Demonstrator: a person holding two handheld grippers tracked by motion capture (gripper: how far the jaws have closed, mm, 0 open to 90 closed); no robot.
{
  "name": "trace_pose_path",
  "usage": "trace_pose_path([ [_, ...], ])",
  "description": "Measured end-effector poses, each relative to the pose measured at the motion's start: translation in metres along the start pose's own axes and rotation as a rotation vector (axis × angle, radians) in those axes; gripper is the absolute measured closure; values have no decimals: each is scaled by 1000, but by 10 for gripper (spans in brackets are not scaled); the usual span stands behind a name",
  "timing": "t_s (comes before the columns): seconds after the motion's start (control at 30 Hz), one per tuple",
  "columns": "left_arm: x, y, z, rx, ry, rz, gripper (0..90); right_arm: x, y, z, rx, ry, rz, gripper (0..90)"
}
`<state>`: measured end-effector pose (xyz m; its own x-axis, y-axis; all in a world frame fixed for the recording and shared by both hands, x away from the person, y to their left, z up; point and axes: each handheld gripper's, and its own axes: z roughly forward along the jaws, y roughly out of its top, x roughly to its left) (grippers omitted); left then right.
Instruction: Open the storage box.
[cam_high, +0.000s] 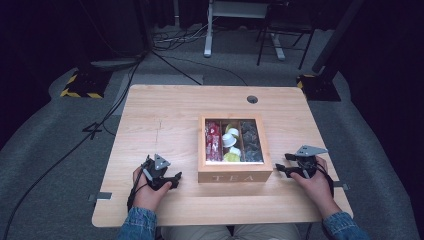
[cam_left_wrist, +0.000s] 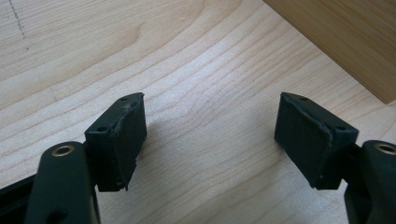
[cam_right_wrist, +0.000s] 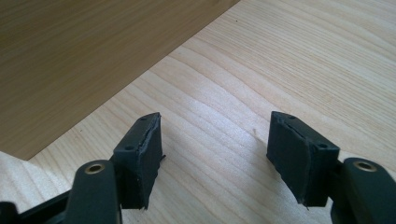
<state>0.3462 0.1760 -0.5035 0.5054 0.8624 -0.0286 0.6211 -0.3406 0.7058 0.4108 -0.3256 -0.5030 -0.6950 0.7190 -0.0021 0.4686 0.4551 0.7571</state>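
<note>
- Tea box (cam_high: 235, 176) is seen at the centre of the high view, on the table (cam_high: 165, 107), between the two grippers and nearest to both.
- It is a light wooden box with "TEA" on its front wall; whether a clear lid covers the top cannot be told.
- Three compartments are visible: red packets (cam_high: 213, 141) in the left one, white and yellow pods (cam_high: 231, 142) in the middle, grey packets (cam_high: 251, 142) in the right.
- Left gripper (cam_high: 170, 181) is rested on the table at the lower left of the high view, just beside the box's front left corner; it is released, nothing lying between its jaws.
- In the left gripper view, bare table is seen between the pads (cam_left_wrist: 126, 140), with the box wall (cam_left_wrist: 345, 42) at the upper right.
- Right gripper (cam_high: 284, 167) is rested at the lower right of the high view, just beside the box's right wall, also released and empty.
- In the right gripper view, the box wall (cam_right_wrist: 84, 60) is seen at the upper left.
- Both grippers appear placed flanking the box, judged as a ready stance for handling it from both sides.
</note>
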Motion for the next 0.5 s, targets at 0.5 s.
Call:
trace_pose_path([
  [0.5,-20,32,-36,-55,-53,57,282,0,0,0,0,0,2,356],
])
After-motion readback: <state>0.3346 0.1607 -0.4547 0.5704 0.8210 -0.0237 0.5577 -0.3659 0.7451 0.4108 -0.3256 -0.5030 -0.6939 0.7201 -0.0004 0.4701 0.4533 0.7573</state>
